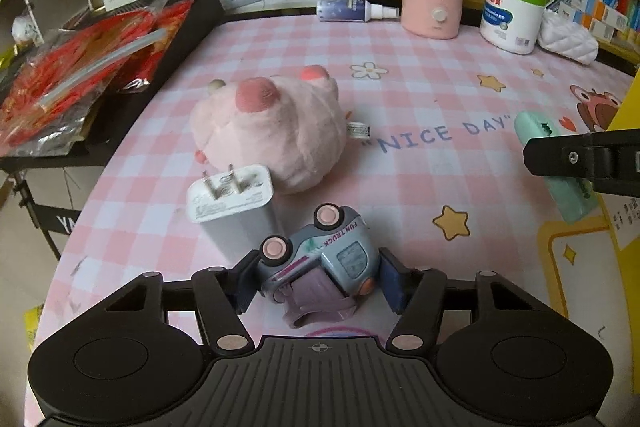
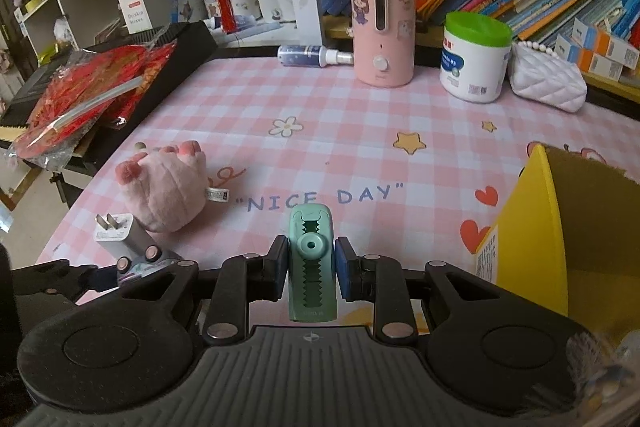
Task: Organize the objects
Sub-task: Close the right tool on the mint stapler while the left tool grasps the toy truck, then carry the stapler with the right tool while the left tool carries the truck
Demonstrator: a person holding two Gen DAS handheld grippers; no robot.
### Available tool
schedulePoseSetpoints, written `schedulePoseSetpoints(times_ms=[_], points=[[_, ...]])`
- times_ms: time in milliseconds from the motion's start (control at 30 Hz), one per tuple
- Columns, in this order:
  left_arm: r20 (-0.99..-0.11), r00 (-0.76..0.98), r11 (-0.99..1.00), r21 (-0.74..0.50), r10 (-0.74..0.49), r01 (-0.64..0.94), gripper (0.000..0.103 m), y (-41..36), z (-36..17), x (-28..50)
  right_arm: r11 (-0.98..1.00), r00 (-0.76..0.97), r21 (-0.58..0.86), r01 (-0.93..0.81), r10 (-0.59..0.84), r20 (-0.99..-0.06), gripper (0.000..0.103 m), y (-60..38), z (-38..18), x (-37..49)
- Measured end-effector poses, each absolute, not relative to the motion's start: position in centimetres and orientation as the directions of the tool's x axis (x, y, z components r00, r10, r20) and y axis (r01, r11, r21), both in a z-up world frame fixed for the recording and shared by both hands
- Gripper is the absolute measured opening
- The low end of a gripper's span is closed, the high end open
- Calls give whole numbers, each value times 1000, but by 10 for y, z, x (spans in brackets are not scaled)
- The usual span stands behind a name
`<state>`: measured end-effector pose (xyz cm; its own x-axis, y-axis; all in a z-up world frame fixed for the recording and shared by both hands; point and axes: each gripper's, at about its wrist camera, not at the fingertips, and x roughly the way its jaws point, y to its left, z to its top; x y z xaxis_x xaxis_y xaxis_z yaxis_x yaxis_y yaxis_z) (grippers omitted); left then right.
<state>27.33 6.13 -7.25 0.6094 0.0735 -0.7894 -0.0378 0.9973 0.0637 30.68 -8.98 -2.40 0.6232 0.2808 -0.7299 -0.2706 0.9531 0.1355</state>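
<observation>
The left gripper [image 1: 316, 281] pinches the tipped toy truck [image 1: 320, 255]; lifting could knock the charger [image 1: 232, 207] just ahead-left. The right gripper [image 2: 311, 273] clamps the green sharpener [image 2: 311, 263], which might slip.

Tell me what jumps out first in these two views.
The pink plush toy lying mid-table on the pink checked tablecloth. In front of it, the left gripper straddles a tipped toy truck beside a white charger. The right gripper clamps a green pencil sharpener beside a yellow box.
</observation>
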Motion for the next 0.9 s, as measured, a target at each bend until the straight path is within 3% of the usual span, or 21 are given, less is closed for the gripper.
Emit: schedulePoseSetpoints(times_ms=[567, 900], points=[[-706, 706, 997, -71, -50, 0, 60, 90, -11, 196, 947, 614, 109, -301, 280, -738, 23, -81, -15, 249], [-685, 725, 996, -92, -71, 11, 60, 107, -4, 143, 957, 623, 106, -271, 258, -738, 23, -74, -8, 196]])
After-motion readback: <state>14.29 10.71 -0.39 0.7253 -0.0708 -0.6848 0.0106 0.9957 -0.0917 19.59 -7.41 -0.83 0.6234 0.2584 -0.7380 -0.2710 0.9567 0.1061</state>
